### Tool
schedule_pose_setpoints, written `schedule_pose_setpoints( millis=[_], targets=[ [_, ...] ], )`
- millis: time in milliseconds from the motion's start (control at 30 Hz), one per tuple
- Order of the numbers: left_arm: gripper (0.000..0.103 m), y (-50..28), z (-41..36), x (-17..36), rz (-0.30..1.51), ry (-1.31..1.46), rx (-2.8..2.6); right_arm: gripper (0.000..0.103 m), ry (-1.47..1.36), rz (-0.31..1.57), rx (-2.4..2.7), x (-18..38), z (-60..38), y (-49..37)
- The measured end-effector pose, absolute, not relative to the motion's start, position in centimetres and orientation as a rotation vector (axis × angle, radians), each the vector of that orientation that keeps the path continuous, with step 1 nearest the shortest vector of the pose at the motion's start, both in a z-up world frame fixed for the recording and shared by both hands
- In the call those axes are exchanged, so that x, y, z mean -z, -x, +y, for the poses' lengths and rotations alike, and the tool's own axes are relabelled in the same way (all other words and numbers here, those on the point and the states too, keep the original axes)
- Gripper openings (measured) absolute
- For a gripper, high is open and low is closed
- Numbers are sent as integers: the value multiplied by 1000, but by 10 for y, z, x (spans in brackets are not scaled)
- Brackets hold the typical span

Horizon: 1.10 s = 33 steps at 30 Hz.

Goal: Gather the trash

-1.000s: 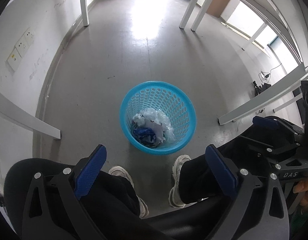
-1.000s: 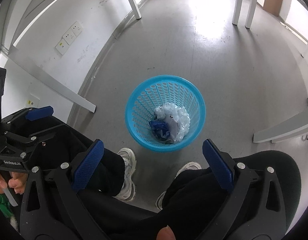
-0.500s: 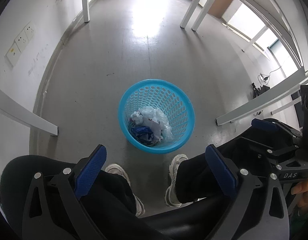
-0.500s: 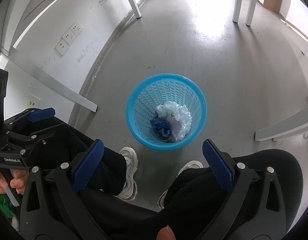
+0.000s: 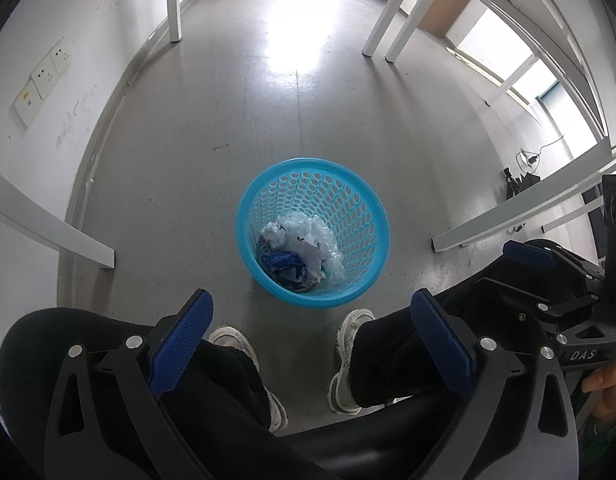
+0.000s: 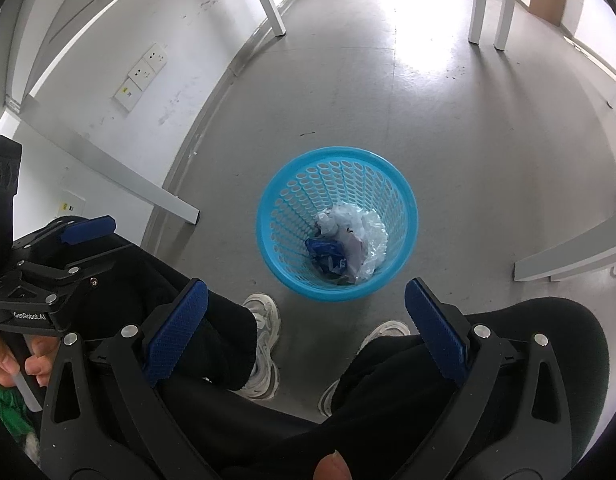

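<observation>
A blue perforated plastic basket (image 5: 359, 216) stands on the grey floor and also shows in the right wrist view (image 6: 296, 224). Inside lie crumpled white paper and clear plastic (image 5: 308, 236) and a blue wrapper (image 5: 286, 266), seen too in the right wrist view (image 6: 353, 232). My left gripper (image 5: 311, 334) is open and empty, held high above the basket over the person's knees. My right gripper (image 6: 306, 322) is open and empty at the same height. Each gripper shows at the edge of the other's view.
The person's legs and white shoes (image 5: 349, 354) are just in front of the basket. White table legs (image 5: 487, 220) and a low white beam (image 5: 48, 232) flank the floor. A wall with sockets (image 5: 40, 80) is at the left.
Both views have drifted slightly; the basket sits a little further from the fingers in the left wrist view. Both grippers stay open and empty.
</observation>
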<state>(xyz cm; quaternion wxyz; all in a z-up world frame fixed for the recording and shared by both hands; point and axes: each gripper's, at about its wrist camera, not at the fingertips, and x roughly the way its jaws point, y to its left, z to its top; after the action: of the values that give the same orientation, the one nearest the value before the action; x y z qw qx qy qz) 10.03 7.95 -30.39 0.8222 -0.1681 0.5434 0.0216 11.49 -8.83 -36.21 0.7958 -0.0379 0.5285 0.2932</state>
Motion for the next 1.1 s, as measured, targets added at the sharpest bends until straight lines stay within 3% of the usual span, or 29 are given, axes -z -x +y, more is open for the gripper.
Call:
schedule_pose_setpoints(
  millis=[1100],
  targets=[
    [97, -101, 81, 304, 1157, 356, -47, 94, 71, 1147, -635, 362, -90, -115]
  ],
)
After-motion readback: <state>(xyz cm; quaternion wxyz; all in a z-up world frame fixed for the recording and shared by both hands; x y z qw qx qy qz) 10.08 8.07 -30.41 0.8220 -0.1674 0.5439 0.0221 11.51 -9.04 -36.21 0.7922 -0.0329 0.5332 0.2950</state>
